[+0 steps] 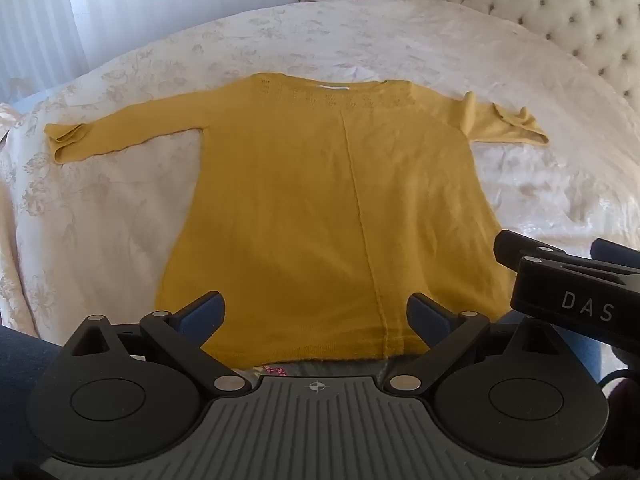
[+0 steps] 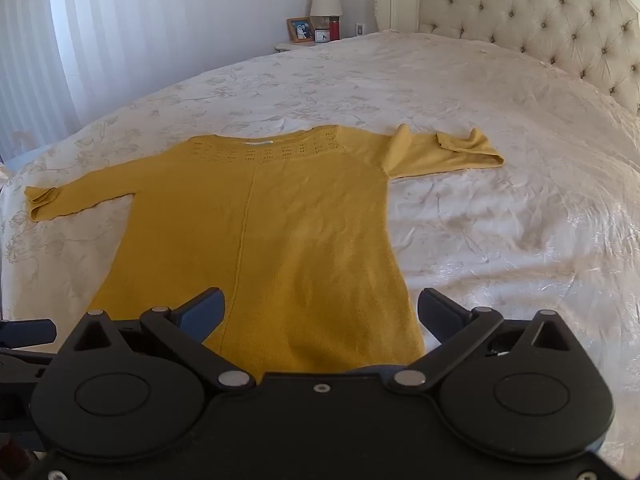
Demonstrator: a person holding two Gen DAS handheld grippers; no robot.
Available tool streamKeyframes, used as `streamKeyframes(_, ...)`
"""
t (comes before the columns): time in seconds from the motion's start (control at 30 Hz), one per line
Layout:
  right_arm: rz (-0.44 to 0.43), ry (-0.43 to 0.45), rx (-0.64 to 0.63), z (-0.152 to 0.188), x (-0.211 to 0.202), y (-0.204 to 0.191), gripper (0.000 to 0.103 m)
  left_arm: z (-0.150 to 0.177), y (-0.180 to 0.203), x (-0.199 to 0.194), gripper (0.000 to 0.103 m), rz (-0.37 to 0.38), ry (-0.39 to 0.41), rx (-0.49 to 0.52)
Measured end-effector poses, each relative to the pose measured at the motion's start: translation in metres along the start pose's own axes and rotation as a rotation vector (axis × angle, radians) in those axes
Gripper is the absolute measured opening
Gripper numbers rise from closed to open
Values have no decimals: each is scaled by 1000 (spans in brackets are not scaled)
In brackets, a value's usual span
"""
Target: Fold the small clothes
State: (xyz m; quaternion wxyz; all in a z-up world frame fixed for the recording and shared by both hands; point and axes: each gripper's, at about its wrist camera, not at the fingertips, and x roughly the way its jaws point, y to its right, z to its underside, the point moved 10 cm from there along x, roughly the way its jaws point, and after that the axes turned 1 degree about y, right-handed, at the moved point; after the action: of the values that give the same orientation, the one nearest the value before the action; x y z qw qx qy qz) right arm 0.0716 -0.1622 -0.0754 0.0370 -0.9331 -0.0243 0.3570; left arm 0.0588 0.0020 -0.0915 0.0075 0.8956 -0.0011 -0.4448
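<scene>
Sweater (image 1: 336,200) spread flat on bed (image 1: 520,80), sleeves out — folding not yet begun. Left gripper (image 1: 316,316) and right gripper (image 2: 320,312) hover wide and empty above hem; next, likely pinch a sleeve or side edge.

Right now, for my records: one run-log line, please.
sweater: flat on bed, unfolded | left gripper: open, empty | right gripper: open, empty
</scene>
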Motion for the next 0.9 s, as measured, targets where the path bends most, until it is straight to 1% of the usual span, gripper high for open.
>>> streamKeyframes(0.13,-3,1,1,-1,-1,-1,102,5,-1,2,99,6,2,2)
streamKeyframes(0.2,-5,1,-1,-2,-1,-1,102,-2,1,-2,99,-1,-9,-4)
streamKeyframes(0.4,-4,4,-6,-1,5,-4,102,-1,5,-1,99,5,-16,-4)
streamKeyframes(0.57,2,7,-20,-4,0,-4,102,-1,6,1,99,15,-27,-6)
streamKeyframes(0.9,0,5,-22,-5,1,-5,102,-1,6,1,99,28,-36,-11)
